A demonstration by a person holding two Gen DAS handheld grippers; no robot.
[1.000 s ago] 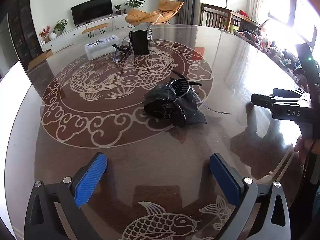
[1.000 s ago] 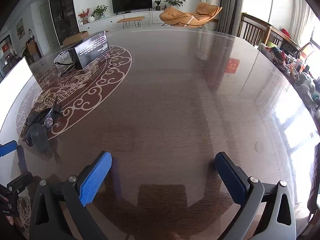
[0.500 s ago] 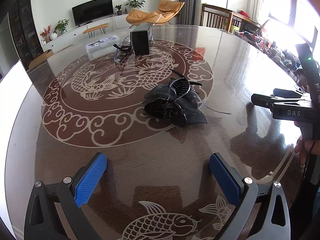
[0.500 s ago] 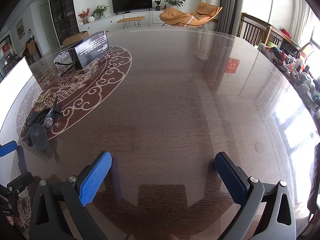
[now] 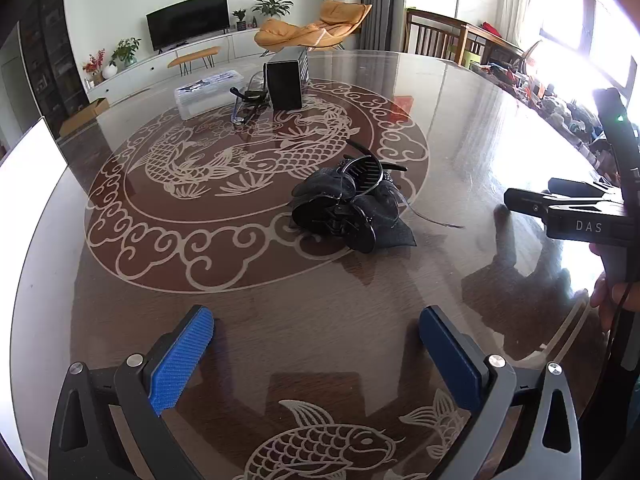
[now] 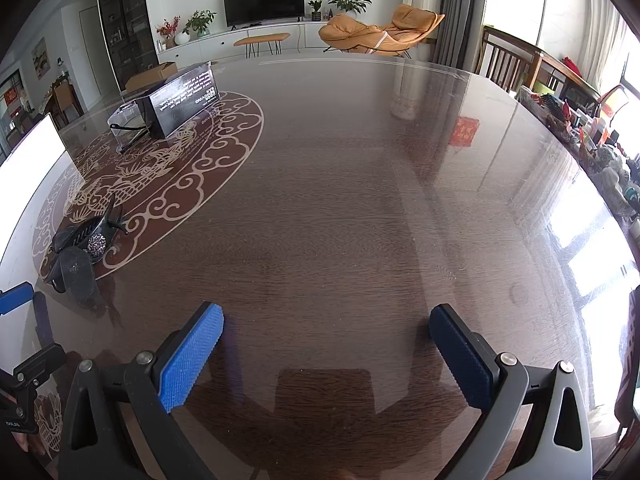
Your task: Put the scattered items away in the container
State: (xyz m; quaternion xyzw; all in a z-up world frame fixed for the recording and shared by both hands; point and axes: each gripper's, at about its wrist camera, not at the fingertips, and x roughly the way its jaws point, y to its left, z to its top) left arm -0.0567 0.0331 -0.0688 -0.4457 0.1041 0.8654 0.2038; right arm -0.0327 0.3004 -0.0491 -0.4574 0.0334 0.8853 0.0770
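While both grippers hang just above the bench (image 5: 460, 120) with nothing held, the inventory runs as follows, each place given relative to the hair-clip heap.

Left gripper (image 5: 316, 354): jaws spread wide, ribbed blue pads (image 5: 182, 362). The hair-clip heap (image 5: 352, 204) lies straight ahead of it and slightly right, with bare bench between them.

Right gripper (image 6: 326, 352): jaws equally wide, empty, and pointed at bare bench. The heap (image 6: 78, 248) sits far off to its left, so the left gripper is judged the nearer and better aligned.

Hair-clip heap: glossy black plastic claw clips with curved teeth, tangled with dark gauzy fabric bows and one rhinestone-studded disc. Irregular and springy; its long axis runs roughly across the left gripper's line of approach.

Clear plastic container (image 5: 208, 94): lidded, rectangular, well beyond the heap at the far side of the bench.

Black box (image 5: 286, 82): upright cardboard, just right of the container.

Glasses (image 5: 246, 104): dark-framed, folded loosely, between container and box.
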